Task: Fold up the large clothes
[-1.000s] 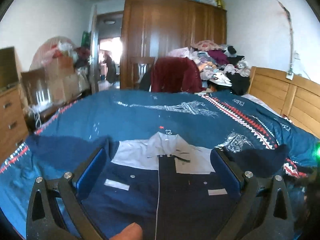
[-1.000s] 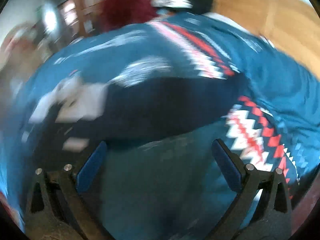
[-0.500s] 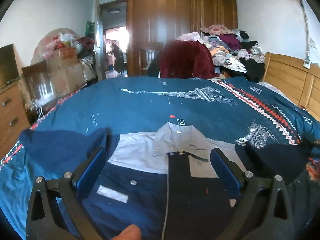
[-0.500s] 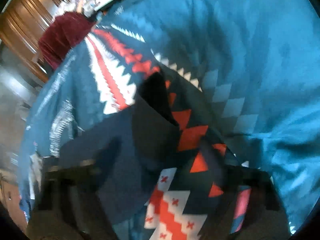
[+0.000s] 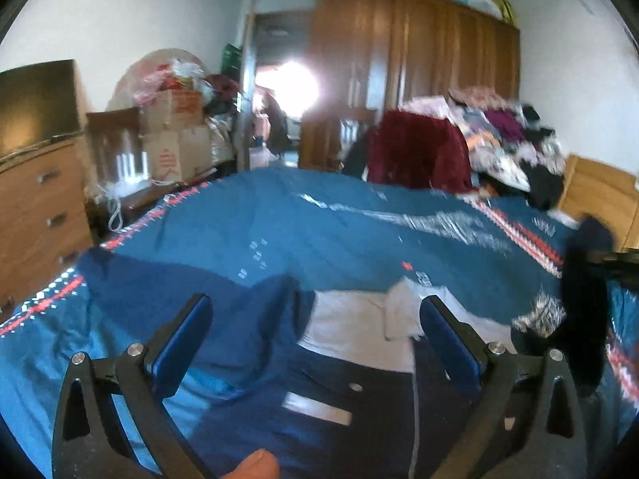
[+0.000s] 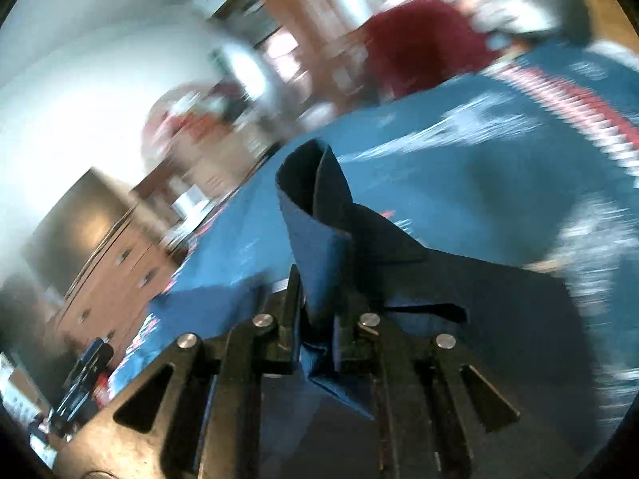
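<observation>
Sleeve [image 6: 319, 215] of the shirt [image 5: 359, 391] spread on the bed [image 5: 279, 215] is held pinched in the right gripper [image 6: 319, 331], raised right of the collar, while the left gripper [image 5: 315, 343] hangs wide open over the near chest.

You are looking at daylit frames: the open doorway [image 5: 293, 88] behind the teal patterned bedspread [image 5: 319, 223] blows out to white glare and lights the room from the far side. Your left wrist view is mildly soft; your right wrist view is tilted and heavily smeared, sharp only on the folded navy fabric cuff [image 6: 319, 215]. Fisheye bending and black vignette ring both edges
</observation>
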A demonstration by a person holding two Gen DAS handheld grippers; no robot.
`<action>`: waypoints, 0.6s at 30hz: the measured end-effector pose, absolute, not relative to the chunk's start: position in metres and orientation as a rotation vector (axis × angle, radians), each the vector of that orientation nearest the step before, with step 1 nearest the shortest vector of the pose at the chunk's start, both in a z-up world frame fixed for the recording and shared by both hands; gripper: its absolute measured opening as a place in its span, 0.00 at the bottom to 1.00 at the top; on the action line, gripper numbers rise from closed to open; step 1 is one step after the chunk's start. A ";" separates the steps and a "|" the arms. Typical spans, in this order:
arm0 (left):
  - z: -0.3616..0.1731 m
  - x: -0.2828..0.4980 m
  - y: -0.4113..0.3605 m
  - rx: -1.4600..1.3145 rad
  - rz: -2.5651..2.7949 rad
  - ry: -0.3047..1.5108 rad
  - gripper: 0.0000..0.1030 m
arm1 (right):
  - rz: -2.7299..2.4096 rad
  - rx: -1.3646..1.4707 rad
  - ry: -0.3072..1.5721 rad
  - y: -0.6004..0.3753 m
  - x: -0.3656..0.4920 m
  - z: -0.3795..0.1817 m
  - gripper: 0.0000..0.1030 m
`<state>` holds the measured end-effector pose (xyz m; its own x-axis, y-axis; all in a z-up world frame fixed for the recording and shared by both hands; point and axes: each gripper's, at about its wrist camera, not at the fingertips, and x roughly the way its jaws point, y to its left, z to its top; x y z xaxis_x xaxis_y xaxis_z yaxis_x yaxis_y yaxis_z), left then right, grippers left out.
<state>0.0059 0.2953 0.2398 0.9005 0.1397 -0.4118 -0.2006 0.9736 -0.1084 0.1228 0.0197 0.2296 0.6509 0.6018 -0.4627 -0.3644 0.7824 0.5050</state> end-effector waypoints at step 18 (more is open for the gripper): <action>0.109 0.010 0.378 -0.224 0.219 0.738 1.00 | 0.185 0.348 0.870 -0.099 0.001 0.097 0.58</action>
